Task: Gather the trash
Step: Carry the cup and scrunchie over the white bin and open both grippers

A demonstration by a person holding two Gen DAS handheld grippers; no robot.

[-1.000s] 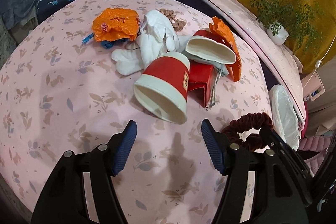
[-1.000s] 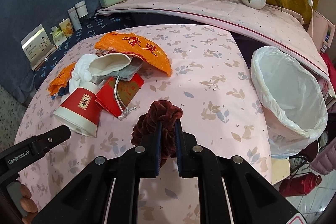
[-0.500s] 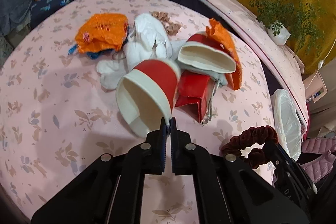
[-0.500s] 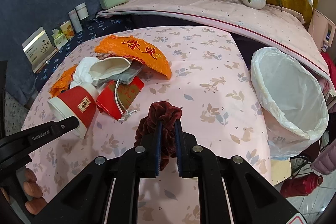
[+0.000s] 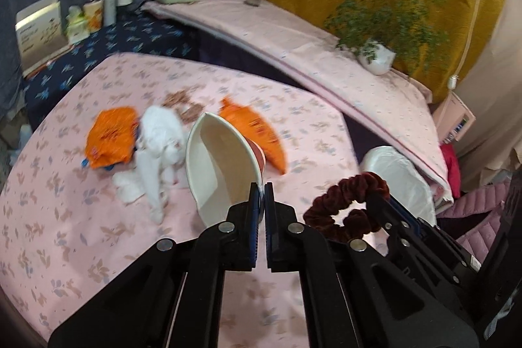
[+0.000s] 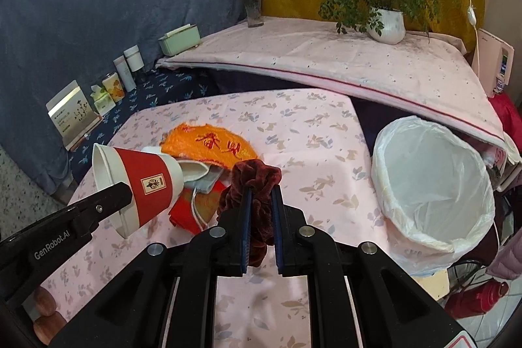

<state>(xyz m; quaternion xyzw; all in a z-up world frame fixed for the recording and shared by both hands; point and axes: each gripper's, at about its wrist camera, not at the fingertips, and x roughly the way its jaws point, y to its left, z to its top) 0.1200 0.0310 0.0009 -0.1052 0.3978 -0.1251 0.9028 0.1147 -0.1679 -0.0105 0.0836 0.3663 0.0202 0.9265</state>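
I see a pink flowery cloth and bin — blurry trash behind. My left gripper pinches the cup, right gripper squeezes the scrunchie.

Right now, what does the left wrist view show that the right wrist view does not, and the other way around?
Only the left wrist view shows the white inside of the paper cup, the crumpled white tissue and a second orange wrapper beside it.

Only the right wrist view shows the cup's red band with its label, the open mouth of the lined bin, the red packet on the table and a red flask on the floor.

Both show the left gripper shut on the cup's rim, the right gripper shut on the dark red scrunchie, and the potted plant.
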